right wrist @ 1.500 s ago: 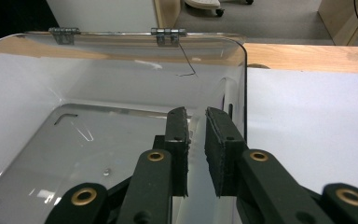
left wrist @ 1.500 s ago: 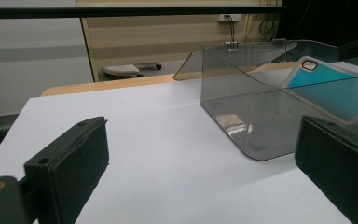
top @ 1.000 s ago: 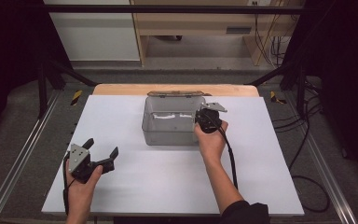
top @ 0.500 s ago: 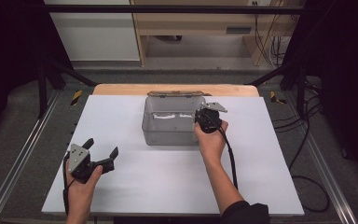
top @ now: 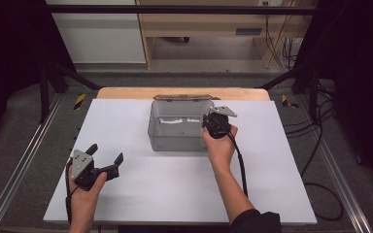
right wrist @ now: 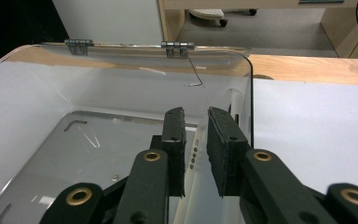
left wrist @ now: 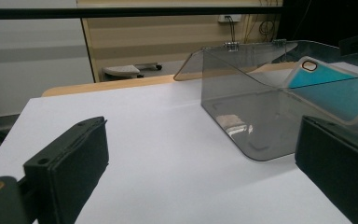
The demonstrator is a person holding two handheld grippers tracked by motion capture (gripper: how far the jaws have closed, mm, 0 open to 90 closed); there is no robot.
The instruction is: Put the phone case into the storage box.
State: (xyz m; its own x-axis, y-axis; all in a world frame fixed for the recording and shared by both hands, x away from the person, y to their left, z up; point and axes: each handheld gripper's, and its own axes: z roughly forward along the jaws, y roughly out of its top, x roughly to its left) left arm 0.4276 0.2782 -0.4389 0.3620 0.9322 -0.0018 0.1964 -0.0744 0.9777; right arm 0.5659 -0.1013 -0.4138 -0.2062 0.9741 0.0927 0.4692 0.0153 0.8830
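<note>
A clear smoky plastic box (top: 175, 131) stands at the back middle of the white table (top: 141, 184), its hinged lid (top: 179, 97) folded open behind it. My right gripper (top: 210, 128) reaches down over the box's right end, shut on a teal phone case (left wrist: 335, 91) that leans inside against that wall. In the right gripper view the case's pale edge (right wrist: 192, 161) sits between the nearly closed jaws of the right gripper (right wrist: 196, 116). At the table's front left my left gripper (top: 107, 153) rests open and empty; seen from it, the left gripper (left wrist: 200, 123) faces the box (left wrist: 242, 116).
A wooden board (top: 126, 92) runs along the table's far edge behind the box. Metal rails (top: 24, 160) flank the table, and cables (top: 320, 160) lie on the floor at the right. A wide stretch of bare table lies between the two hands.
</note>
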